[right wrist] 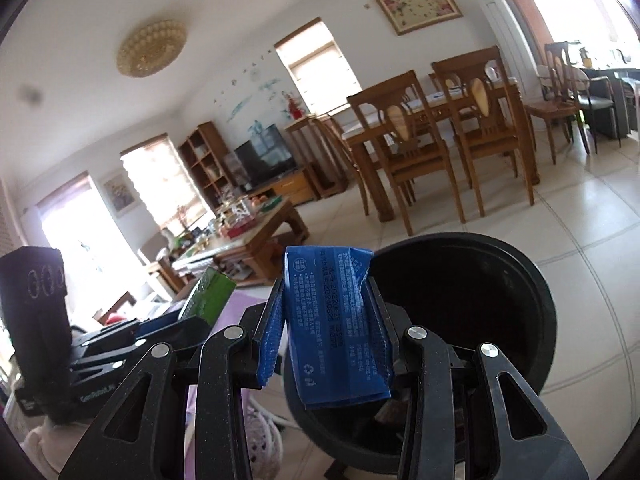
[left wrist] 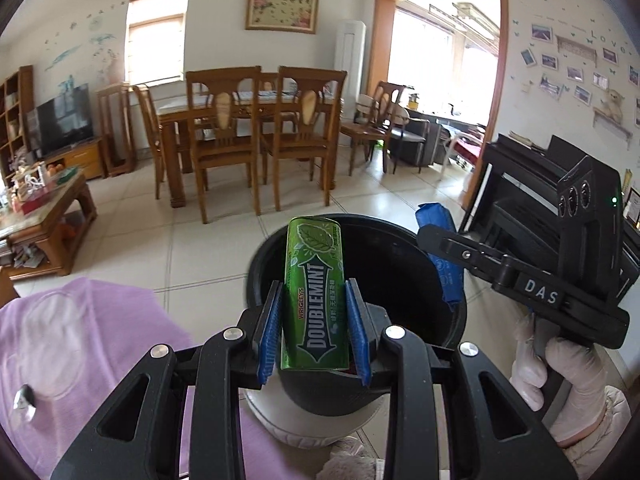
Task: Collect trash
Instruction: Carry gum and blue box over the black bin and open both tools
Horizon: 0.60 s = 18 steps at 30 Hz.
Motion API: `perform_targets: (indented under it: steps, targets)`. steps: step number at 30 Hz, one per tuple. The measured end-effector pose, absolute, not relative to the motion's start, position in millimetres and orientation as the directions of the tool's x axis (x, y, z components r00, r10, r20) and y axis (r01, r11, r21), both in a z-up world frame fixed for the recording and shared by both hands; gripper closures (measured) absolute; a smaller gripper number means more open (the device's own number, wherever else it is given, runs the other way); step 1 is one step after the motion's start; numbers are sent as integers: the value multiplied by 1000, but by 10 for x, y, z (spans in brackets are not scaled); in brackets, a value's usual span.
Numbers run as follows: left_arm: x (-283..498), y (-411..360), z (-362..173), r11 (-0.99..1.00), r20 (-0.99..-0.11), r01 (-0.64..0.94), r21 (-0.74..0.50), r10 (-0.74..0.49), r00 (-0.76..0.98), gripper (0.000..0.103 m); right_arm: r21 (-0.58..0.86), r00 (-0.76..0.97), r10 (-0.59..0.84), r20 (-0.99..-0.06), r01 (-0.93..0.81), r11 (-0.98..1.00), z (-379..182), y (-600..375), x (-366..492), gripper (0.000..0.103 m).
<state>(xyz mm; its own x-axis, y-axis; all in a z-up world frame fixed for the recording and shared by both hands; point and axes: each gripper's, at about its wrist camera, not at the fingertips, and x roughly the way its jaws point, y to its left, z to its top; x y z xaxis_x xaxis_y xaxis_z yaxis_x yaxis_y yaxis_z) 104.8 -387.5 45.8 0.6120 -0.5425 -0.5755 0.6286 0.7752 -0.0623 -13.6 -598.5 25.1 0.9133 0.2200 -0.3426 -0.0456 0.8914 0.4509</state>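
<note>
your left gripper (left wrist: 314, 320) clamps green gum pack (left wrist: 315, 292) above black bin (left wrist: 400, 280); right gripper (right wrist: 332, 328) pinches blue wrapper (right wrist: 336, 320) at bin rim; tiled floor (left wrist: 200, 248), dining table (left wrist: 256, 112) behind.

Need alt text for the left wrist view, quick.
The left tool grips a green Doublemint pack upright over an open black bin. At right, the right tool holds a blue packet above the bin's rim.

A wooden dining table (left wrist: 256, 110) with chairs (left wrist: 220, 148) stands beyond the coffee table (left wrist: 52, 216).
</note>
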Motion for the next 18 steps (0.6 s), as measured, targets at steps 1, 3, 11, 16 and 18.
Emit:
perform_targets:
  steps: [1,3,11,16,18]
  targets:
    - [1040,-3948,432,769,-583,636,-60,-544,604,73,462,913,214,-348,-31,886,178,-6078,-136,65]
    - [1042,-4063,385,761,-596,646,-57,-545,589,73,481,910,202,-361,-4,877,35,-6240,-142,64]
    - [1129,-4433,179,743,-652,669,-33,-523,549,73,530,902,195,-384,42,847,-307,-6547,-123,64]
    - [1213,-4581,90,739,-686,674,-25,-503,526,72,541,895,201,-398,52,840,-399,-6565,-53,64]
    - [1221,-4608,67,733,-695,679,-23,-500,516,72,545,892,206,-403,54,837,-418,-6577,-6,64]
